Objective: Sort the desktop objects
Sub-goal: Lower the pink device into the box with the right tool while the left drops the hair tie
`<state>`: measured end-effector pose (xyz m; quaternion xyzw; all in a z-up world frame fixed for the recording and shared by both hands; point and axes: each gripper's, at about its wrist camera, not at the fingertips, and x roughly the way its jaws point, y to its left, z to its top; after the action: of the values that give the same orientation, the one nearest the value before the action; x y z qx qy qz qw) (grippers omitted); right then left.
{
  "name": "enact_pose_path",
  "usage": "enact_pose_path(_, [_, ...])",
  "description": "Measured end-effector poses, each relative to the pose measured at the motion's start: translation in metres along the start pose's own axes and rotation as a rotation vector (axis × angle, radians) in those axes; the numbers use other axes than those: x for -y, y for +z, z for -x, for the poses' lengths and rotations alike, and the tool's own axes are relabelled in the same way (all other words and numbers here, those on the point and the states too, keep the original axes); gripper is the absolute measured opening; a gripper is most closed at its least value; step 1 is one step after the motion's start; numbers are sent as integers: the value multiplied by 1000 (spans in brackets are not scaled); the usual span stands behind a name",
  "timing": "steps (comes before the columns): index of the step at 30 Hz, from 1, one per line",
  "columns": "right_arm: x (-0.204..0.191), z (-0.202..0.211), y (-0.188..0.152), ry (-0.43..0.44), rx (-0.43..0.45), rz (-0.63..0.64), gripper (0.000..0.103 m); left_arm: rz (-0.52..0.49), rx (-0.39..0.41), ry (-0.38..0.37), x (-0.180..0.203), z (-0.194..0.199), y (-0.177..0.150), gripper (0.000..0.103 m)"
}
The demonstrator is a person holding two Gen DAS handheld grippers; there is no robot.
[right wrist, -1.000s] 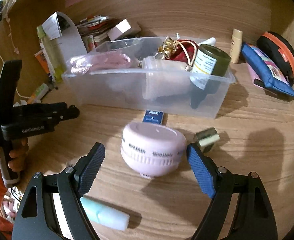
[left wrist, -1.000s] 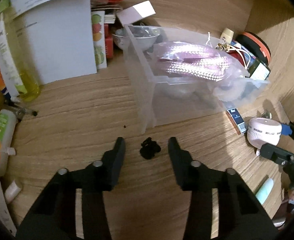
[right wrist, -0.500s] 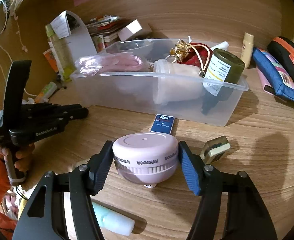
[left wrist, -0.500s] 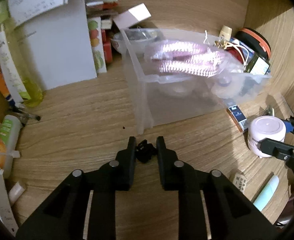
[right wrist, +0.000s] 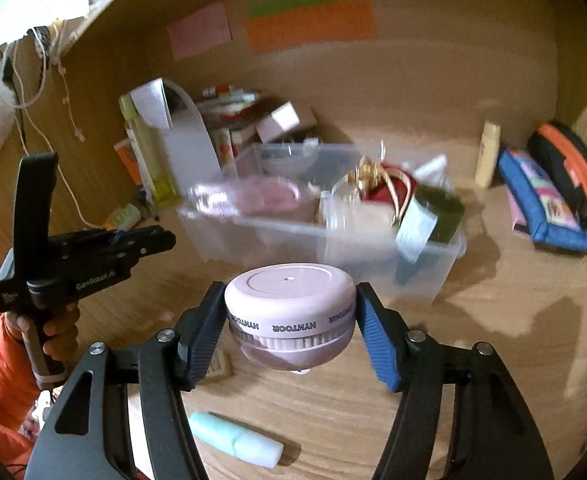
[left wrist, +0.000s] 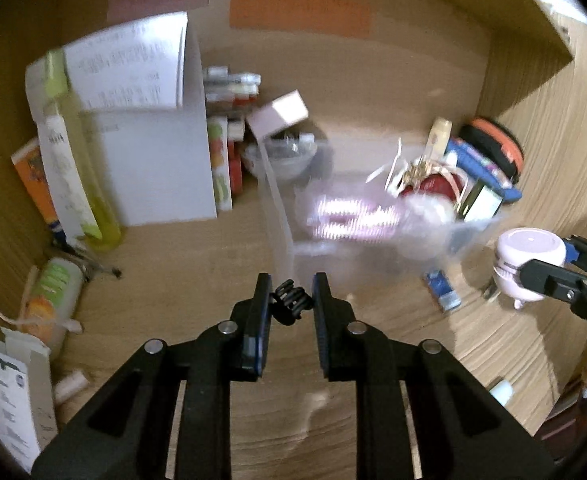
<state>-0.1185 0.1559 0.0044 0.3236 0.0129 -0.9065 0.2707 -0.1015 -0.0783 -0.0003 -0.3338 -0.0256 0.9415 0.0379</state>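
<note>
Small black hair claw (left wrist: 290,301) pinched between the left tongs (left wrist: 291,300) — both pads pressed on its sides, and it sits off the desk (left wrist: 197,248), just in front of the near corner of the clear plastic bin (left wrist: 281,216). Over on the other side, the right tongs (right wrist: 289,320) are clamped on a round pink gadget (right wrist: 289,312) marked HYNTOOR, one blue ribbed pad on each flank, held up above the wood with the bin (right wrist: 253,236) just behind it. Inside that bin: a pink bagged item (right wrist: 265,196), a red pouch with gold cord (right wrist: 385,190) and a dark green tagged bottle (right wrist: 437,212), all blurred. A mint-coloured tube (right wrist: 237,438) lies on the desk under the right tongs. Further out, a blue pencil case (right wrist: 541,204) and a black-and-orange case (right wrist: 569,168) rest against the right wall, well apart from the bin. On the left, a yellow-green bottle (left wrist: 81,184) stands beside a white box (left wrist: 157,164) — and coloured notes (right wrist: 309,24) are stuck on the back panel.
</note>
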Motion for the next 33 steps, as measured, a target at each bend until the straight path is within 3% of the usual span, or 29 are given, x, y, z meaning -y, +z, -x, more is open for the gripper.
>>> enact_pose_path(10, [6, -3, 43, -7, 74, 34, 61, -6, 107, 3, 0, 16, 31, 19])
enact_pose_path(21, [-2, -45, 67, 23, 37, 94, 61, -25, 84, -3, 3, -16, 46, 19])
enact_pose_path(26, [-13, -70, 65, 9, 3, 153, 61, -5, 36, -32, 1, -39, 51, 19])
enact_pose_path(33, [-3, -85, 59, 26, -21, 141, 61, -14, 15, -51, 6, -62, 54, 19])
